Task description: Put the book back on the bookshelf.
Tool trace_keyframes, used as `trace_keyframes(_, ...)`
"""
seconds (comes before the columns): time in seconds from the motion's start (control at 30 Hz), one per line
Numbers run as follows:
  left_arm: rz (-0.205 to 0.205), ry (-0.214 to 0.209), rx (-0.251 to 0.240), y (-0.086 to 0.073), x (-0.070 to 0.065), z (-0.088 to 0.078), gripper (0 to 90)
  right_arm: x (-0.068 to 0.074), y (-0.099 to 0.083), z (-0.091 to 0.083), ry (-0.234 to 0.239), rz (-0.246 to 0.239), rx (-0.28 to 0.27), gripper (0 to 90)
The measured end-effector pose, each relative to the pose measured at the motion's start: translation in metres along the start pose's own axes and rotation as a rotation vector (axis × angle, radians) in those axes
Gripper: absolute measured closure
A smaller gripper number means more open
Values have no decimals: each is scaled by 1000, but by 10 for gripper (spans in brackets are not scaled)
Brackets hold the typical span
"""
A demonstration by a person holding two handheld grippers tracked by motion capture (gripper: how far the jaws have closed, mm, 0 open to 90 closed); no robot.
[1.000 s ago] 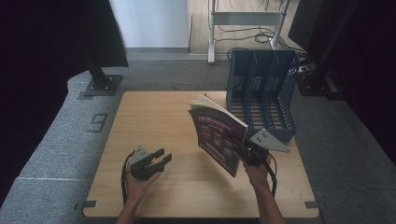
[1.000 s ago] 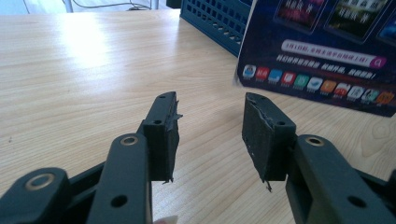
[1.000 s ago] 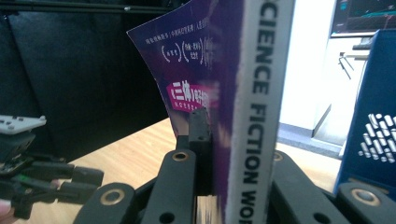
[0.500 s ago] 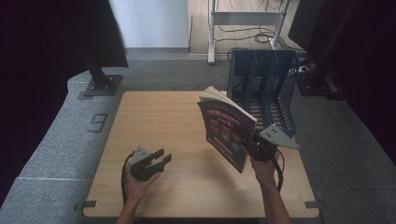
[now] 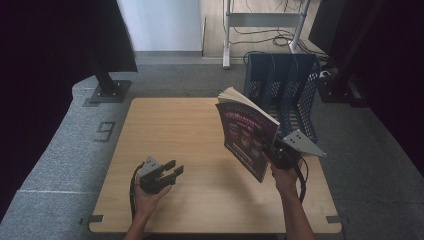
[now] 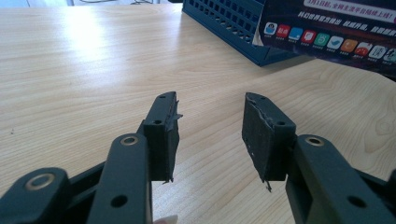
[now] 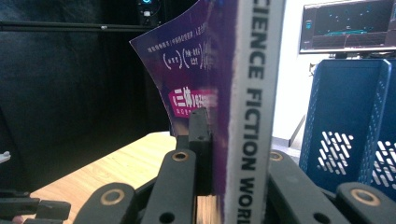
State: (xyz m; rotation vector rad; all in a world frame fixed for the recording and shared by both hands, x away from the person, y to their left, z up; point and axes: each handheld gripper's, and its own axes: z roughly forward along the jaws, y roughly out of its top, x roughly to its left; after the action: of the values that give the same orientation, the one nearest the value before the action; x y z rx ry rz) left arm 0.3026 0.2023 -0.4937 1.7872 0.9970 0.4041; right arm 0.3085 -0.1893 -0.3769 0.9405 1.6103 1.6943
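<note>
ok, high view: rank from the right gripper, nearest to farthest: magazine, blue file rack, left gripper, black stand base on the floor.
1. magazine: clamped upright in the right gripper.
2. blue file rack: just behind it, at the table's far right edge.
3. left gripper: across the table on its near left, jaws apart and empty.
4. black stand base: on the floor past the far left corner.

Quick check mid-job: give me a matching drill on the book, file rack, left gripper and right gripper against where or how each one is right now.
Things:
1. book
2. file rack
3. left gripper
4. right gripper

States:
A. jaws apart, nothing between them
B. held up off the table, purple cover
C. blue, standing at the table's far right
D. clamped on the book's spine edge

Pairs: 1-B, 2-C, 3-A, 4-D
</note>
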Motion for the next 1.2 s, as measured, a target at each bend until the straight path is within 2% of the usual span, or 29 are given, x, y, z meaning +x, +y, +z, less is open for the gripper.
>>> trace_keyframes(0.6,0,7,-3,0,1,-3,558,-10,13,4,-37,12,-23,818)
trace_keyframes(1.2,-1,8,-7,1,1,-4,558,-17,27,3,-55,11,-44,818)
